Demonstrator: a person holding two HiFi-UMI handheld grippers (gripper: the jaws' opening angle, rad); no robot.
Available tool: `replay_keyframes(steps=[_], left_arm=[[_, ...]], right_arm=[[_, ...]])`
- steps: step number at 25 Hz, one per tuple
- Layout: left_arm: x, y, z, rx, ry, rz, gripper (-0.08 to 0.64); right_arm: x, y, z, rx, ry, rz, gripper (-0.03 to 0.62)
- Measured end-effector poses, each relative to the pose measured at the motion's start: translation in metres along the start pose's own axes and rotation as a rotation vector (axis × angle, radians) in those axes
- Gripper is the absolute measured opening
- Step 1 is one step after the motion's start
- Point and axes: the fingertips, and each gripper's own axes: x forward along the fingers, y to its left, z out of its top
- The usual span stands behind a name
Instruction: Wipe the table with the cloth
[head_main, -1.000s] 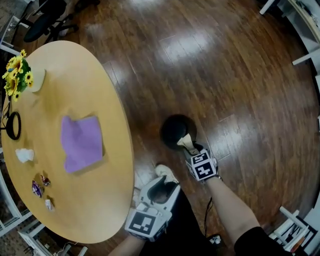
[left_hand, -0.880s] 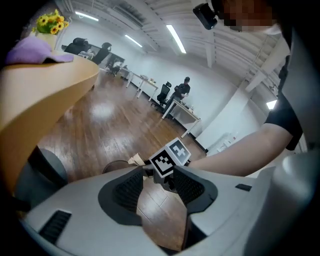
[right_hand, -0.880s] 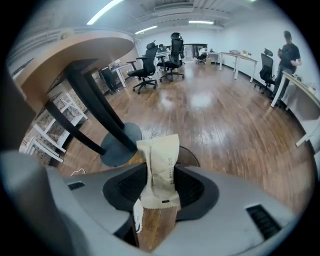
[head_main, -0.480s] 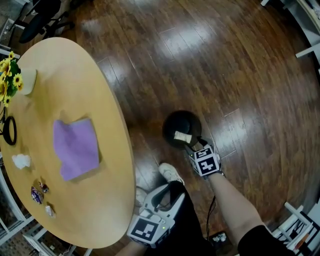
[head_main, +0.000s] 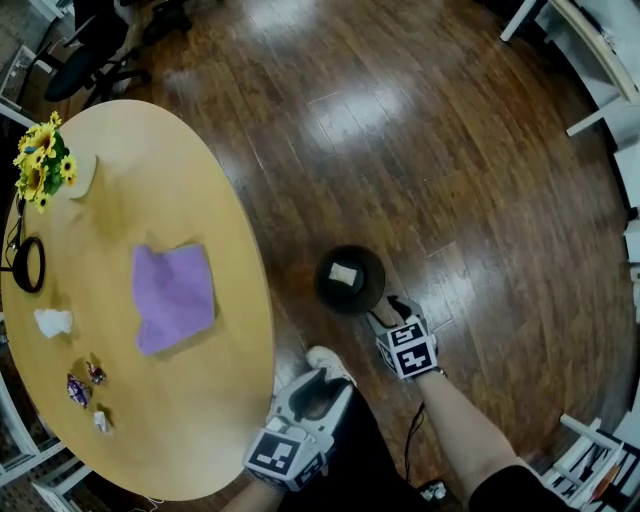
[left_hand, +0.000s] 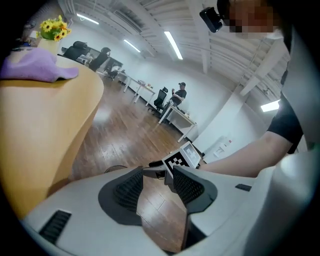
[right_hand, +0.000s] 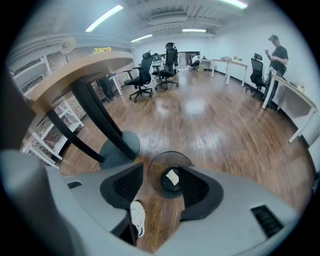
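A purple cloth lies flat on the round wooden table, and the left gripper view shows its rumpled edge. Both grippers are off the table, over the floor. My right gripper points down above a black bin that holds a pale scrap. Its jaws stand open after just closing a little, with nothing between them. My left gripper hangs beside the table edge, open and empty.
On the table's left side are a vase of sunflowers, a black ring, a crumpled white tissue and small wrappers. A white shoe is near the bin. The table's pedestal stands left of it.
The pale scrap left my right gripper's jaws and now lies in the black bin. My right gripper has drawn back from above the bin's mouth. The left gripper stays low by the table edge.
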Motion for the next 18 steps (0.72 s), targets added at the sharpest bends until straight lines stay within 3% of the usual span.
replay_keyframes(steps=[4,9,10,18], left_arm=[[-0.016,-0.013,0.021,0.005,-0.03,-0.006,0.178],[-0.047,-0.019,0.071,0.052,-0.153,0.013,0.164],[-0.057,-0.019,0.082,0.064,-0.177,0.02,0.164],[-0.157,-0.003,0.16,0.108,-0.401,0.153,0.164]], right_arm=[[-0.032,0.011,0.024,-0.023,-0.058,-0.02,0.229],[-0.081,0.033,0.066,-0.013,-0.167,-0.019,0.228],[-0.095,0.038,0.076,-0.018,-0.198,-0.02,0.2],[-0.198,0.084,0.151,-0.109,-0.394,-0.028,0.195]])
